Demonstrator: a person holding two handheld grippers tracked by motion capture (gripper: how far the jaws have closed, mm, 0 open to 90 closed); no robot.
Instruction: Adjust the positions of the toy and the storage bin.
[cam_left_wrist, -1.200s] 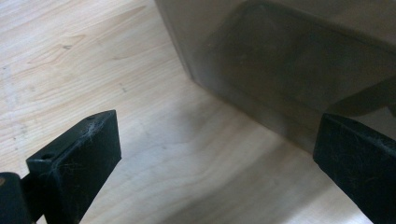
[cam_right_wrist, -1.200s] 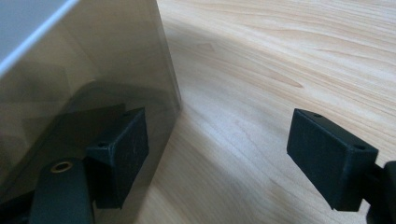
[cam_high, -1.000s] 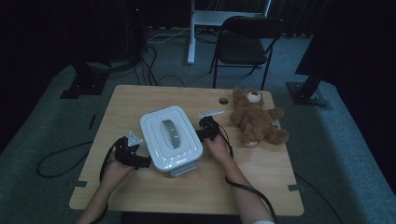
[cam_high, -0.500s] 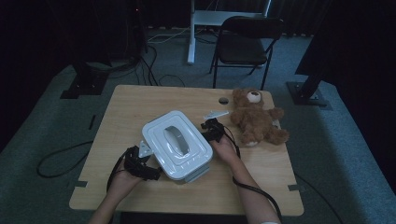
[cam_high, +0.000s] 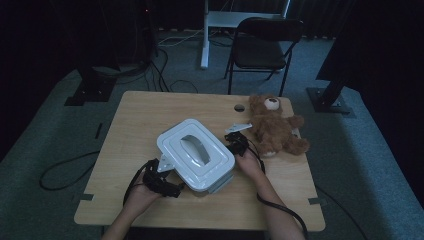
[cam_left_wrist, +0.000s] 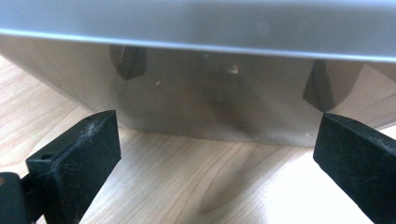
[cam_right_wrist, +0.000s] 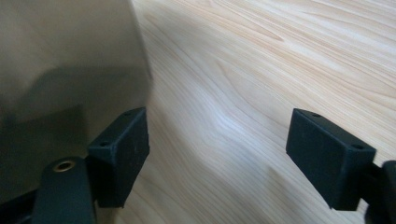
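A white lidded box (cam_high: 196, 155) with a recessed handle sits askew mid-table. My left gripper (cam_high: 165, 182) is at its near-left side. In the left gripper view the jaws stand open (cam_left_wrist: 217, 154), facing the box wall (cam_left_wrist: 210, 98) with only table between them. My right gripper (cam_high: 237, 142) is at the box's right side. Its jaws (cam_right_wrist: 217, 144) are open and have just been opening a little. Bare wood lies between them, and the left jaw is close beside the box wall (cam_right_wrist: 60, 70).
A brown teddy bear (cam_high: 275, 127) lies on the table right of the right hand, close to it. A small round hole (cam_high: 239, 107) is in the tabletop behind it. A folding chair (cam_high: 265, 45) and cables are on the floor beyond.
The box has turned on the table, and now sits diagonal and slightly further right. The left hand moved right and nearer along its side. The right hand shifted a little right.
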